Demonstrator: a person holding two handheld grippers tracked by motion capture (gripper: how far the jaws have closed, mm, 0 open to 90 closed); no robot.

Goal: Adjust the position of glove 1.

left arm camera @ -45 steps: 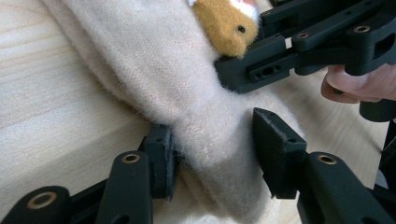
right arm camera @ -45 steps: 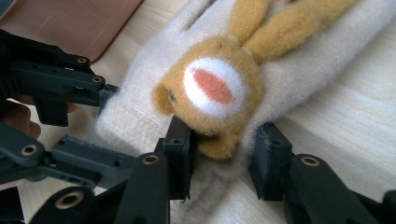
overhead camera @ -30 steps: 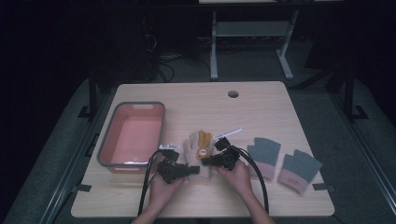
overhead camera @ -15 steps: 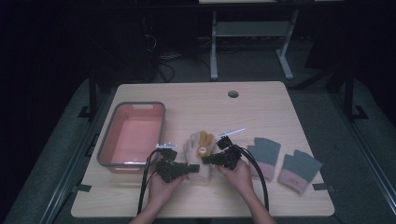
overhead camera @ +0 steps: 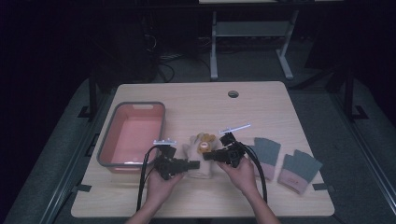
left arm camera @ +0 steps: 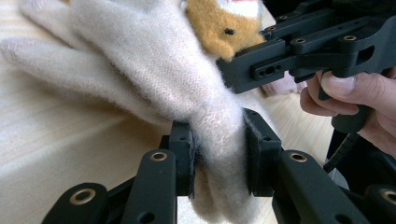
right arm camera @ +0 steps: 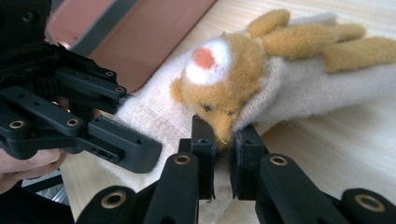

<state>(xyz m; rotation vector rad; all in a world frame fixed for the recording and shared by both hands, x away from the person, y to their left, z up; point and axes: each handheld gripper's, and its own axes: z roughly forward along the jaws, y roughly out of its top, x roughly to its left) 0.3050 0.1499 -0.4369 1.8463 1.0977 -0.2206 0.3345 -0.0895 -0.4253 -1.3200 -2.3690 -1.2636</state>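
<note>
Two grippers clamped on one cream knit glove [overhead camera: 201, 156] at table centre, just right of pink bin [overhead camera: 132, 138]. Left gripper [left arm camera: 218, 156] pinching cuff end of glove, wool bunched tight between pads. Right gripper [right arm camera: 223, 154] pinching glove edge right at tan animal patch [right arm camera: 223, 79], jaws nearly together on fabric. Seen from above: left gripper [overhead camera: 196, 164] and right gripper [overhead camera: 208, 157] meeting tip to tip over near end of glove, a hand behind each. Glove partly raised off wooden table [overhead camera: 196, 102] at gripped end, fingers draped on surface. Looks like pickup stage only: grasp secured, lift barely begun, bin empty. Likely left: carry glove over to bin and release, if bin is destination. Two grey fingerless gloves [overhead camera: 266, 151] [overhead camera: 299, 169] lying flat well off to right, untouched, probably next in queue. Roughly early third of job by look of it.
</note>
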